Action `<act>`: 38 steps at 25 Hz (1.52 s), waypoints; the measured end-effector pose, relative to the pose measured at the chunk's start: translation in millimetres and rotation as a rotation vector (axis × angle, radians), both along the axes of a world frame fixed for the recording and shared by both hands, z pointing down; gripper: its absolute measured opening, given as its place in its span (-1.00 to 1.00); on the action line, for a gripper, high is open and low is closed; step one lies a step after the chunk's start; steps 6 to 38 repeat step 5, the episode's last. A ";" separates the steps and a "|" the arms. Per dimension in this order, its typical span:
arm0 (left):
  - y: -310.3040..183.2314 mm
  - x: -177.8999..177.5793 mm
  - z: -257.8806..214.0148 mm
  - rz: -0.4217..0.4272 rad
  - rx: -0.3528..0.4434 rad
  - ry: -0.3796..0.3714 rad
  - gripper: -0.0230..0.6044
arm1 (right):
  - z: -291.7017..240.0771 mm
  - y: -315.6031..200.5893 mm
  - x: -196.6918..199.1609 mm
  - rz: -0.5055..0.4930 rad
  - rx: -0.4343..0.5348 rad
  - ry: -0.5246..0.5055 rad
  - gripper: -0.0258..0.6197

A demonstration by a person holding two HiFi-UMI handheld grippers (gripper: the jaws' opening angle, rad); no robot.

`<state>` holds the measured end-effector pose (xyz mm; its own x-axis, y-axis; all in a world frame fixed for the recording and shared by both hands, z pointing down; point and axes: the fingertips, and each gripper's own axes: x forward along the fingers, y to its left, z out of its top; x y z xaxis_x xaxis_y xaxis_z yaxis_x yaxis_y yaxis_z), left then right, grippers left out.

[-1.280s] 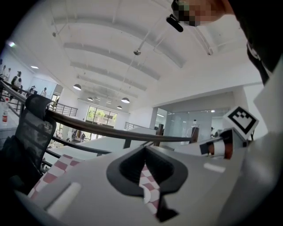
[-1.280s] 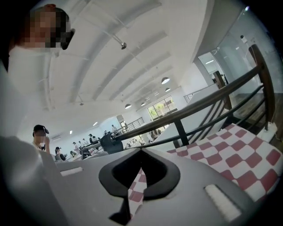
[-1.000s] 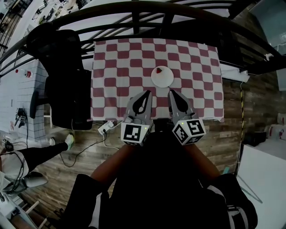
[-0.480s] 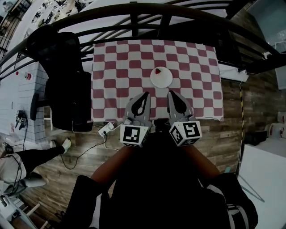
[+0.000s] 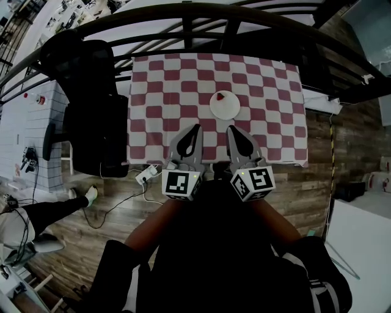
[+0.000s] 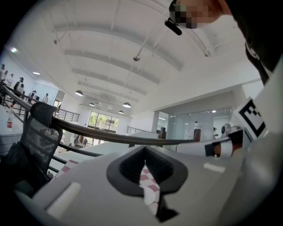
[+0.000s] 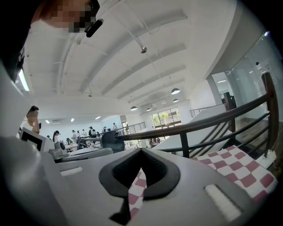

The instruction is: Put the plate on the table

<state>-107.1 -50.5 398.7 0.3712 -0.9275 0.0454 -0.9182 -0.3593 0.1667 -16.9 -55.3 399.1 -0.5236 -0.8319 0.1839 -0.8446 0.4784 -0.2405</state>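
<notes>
A round white plate [image 5: 225, 104] with a small red thing on it lies on the red-and-white checked table [image 5: 159, 92], right of the middle. My left gripper [image 5: 196, 127] and right gripper [image 5: 231, 128] hover side by side over the table's near edge, short of the plate. Both are shut and hold nothing. In the left gripper view the jaws [image 6: 145, 148] meet, with checked cloth showing below them. The right gripper view shows the same at its jaws [image 7: 141, 151], with the cloth [image 7: 239, 170] spreading to the right.
A black office chair [image 5: 85, 98] stands against the table's left side. A dark curved railing [image 5: 214, 18] runs behind the table. A power strip with cables [image 5: 145, 175] lies on the wooden floor, and a person's leg [image 5: 49, 211] is at the lower left.
Both grippers stay shut in nearly the same place, the right one shifted slightly left. The plate has not moved. The person's foot at the left has shifted a little.
</notes>
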 end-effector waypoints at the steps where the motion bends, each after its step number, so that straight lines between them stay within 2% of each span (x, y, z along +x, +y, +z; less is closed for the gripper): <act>1: 0.4 -1.2 0.6 -0.002 0.000 0.000 -0.90 | 0.0 0.6 -1.7 -0.006 0.002 -0.007 -0.93; 5: 2.9 -6.6 6.7 -0.015 -0.026 -0.018 -0.90 | 1.9 3.5 -8.5 -0.029 0.002 -0.014 -0.93; 38: 2.9 -6.6 6.7 -0.015 -0.026 -0.018 -0.90 | 1.9 3.5 -8.5 -0.029 0.002 -0.014 -0.93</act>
